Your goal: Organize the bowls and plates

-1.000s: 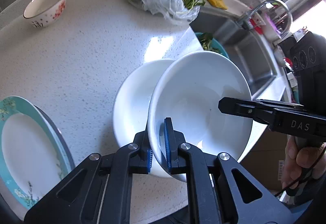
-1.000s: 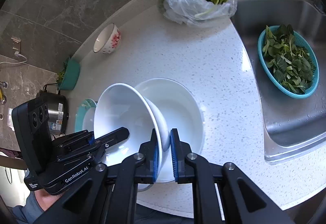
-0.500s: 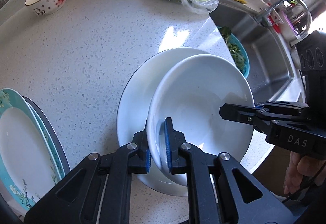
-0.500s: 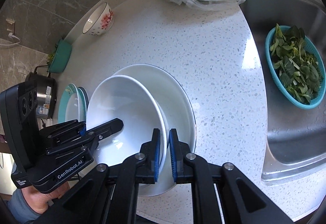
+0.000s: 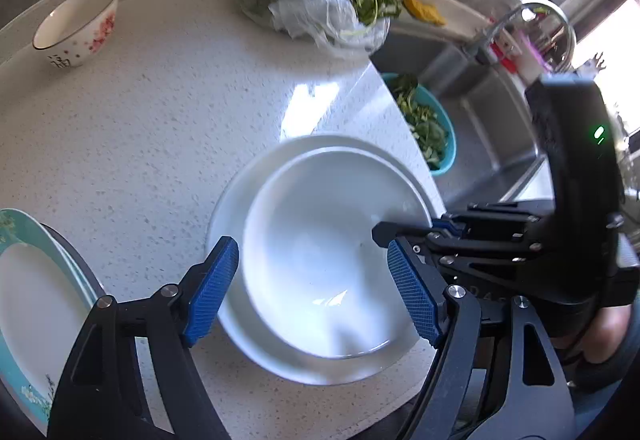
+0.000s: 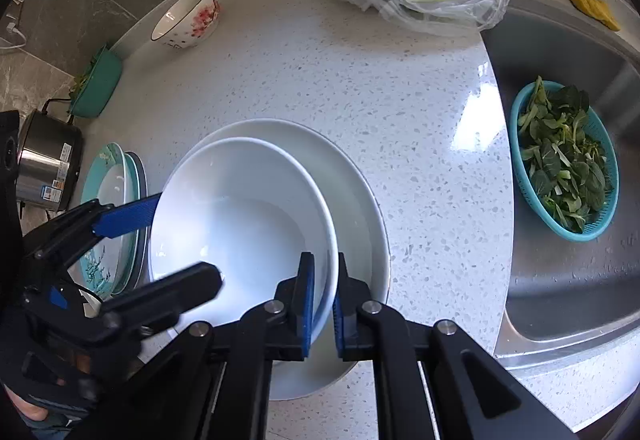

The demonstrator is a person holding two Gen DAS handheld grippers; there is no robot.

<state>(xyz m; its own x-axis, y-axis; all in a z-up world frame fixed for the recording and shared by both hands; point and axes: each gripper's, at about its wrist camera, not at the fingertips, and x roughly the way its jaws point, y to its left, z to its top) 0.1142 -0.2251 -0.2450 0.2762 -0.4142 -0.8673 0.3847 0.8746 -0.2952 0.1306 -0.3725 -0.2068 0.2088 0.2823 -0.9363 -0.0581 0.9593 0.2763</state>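
Left gripper is opening, pads clear of the white bowl now nested in the larger white bowl on the counter, while right gripper pinches its rim, likely steadying it.

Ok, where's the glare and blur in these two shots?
Left wrist view: sunlit glare patch on the speckled white countertop, window at top right blown out, white bowl slightly motion-smeared. Right wrist view: glare patch by the steel sink, the left claw blurred, countertop edges bent by the fisheye.
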